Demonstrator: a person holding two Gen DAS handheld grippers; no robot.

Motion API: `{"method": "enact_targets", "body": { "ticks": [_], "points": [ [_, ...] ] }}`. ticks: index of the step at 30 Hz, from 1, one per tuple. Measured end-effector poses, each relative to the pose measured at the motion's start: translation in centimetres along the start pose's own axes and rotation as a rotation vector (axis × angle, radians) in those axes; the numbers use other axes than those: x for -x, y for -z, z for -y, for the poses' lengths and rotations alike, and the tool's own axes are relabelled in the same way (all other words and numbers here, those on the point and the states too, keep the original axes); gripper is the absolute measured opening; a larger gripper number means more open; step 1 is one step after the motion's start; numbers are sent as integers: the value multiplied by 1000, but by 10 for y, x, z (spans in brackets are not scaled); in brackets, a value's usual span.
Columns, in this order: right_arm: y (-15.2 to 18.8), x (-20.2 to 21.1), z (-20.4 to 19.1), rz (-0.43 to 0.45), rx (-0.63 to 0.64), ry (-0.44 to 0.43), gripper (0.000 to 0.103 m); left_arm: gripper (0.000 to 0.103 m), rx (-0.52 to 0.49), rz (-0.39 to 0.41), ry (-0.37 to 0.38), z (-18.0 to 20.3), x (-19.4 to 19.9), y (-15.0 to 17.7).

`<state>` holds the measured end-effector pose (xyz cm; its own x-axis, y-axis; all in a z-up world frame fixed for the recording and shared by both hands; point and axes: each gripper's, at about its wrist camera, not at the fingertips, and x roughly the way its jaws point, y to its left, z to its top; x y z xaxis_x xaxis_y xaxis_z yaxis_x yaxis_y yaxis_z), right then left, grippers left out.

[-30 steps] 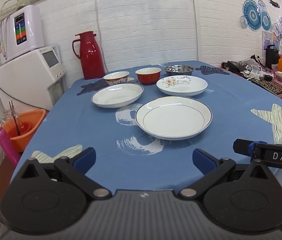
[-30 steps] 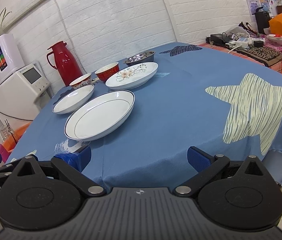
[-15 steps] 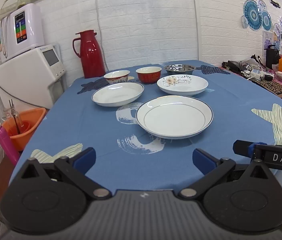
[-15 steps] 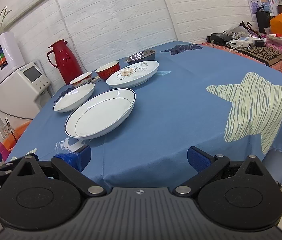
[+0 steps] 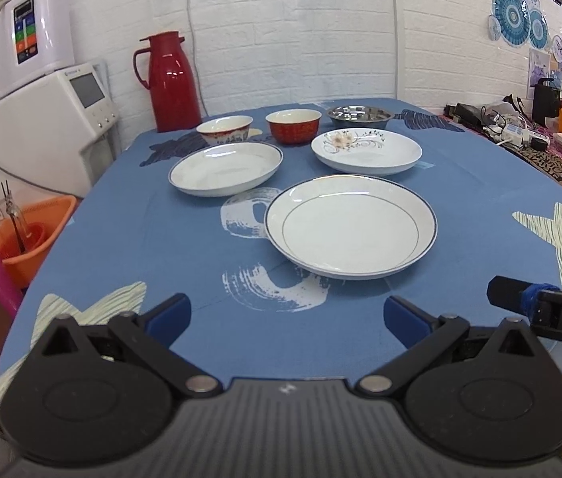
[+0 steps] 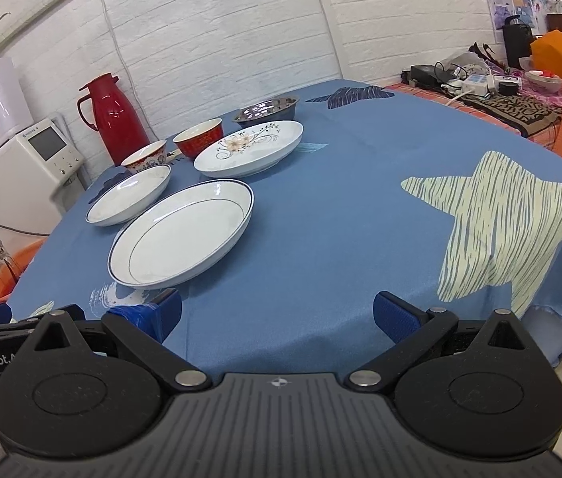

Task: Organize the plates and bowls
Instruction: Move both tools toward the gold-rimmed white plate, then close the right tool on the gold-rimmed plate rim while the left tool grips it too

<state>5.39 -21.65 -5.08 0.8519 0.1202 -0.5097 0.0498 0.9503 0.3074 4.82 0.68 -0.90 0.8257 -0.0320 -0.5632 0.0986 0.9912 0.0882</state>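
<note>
The left gripper (image 5: 287, 316) hangs over the near edge of the table (image 5: 129, 239), its 2 blue-padded fingers (image 5: 169, 314) spread wide with nothing between them, touching nothing. The right gripper (image 6: 277, 314) sits just beside it at the same edge, likewise wide apart and empty; its tip shows at the right of the left wrist view.

Nearest ahead lies the large blue-rimmed plate (image 5: 350, 226), flat on the blue cloth and well clear of the near edge. Behind it to the left is a smaller rimmed plate (image 5: 226, 167), and behind it to the right a flower-patterned plate (image 5: 366, 150); the 3 plates lie near one another without touching. Farther back stand 3 bowls in a row: a patterned bowl (image 5: 224, 128) just beside the smaller plate, a red bowl (image 5: 293, 125), and a steel bowl (image 5: 360, 115).

A red thermos (image 5: 169, 79) stands at the far left edge against the white brick wall. The whole right half of the table, with its pale star print (image 6: 500, 223), is bare cloth. Left of the table, an orange basin (image 5: 30, 235) sits low, close to that side.
</note>
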Motion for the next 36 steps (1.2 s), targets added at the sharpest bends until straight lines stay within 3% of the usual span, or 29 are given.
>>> {"method": "enact_targets", "body": {
  "ticks": [8,11,13,16,22,24,26,34,36],
  "points": [
    [-25,-23,-7,-35,35,25,91,103,5,-30,22,-14,-20,-18],
    [-49,-42,-15,-40,86,27,91,103,21,-45,70,-29,-34,-37],
    [-69,-61,-22,-61,128,36,90,103,44,-95,122,-39,-51,-52],
    [-93,-97,-33,-129,206,63,90,103,87,-183,187,-52,-84,-69],
    [-102,-158,-45,-346,291,62,90,102,120,-342,195,-58,-146,-84],
    [-100,-171,-48,-414,297,56,90,94,126,-384,203,-57,-160,-84],
    [-97,-181,-50,-467,306,69,90,77,132,-430,211,-57,-172,-84],
    [-96,-176,-42,-416,325,15,91,73,108,-416,179,-54,-184,-88],
    [-101,-182,-43,-437,322,24,91,73,108,-405,177,-53,-184,-87]
  ]
}}
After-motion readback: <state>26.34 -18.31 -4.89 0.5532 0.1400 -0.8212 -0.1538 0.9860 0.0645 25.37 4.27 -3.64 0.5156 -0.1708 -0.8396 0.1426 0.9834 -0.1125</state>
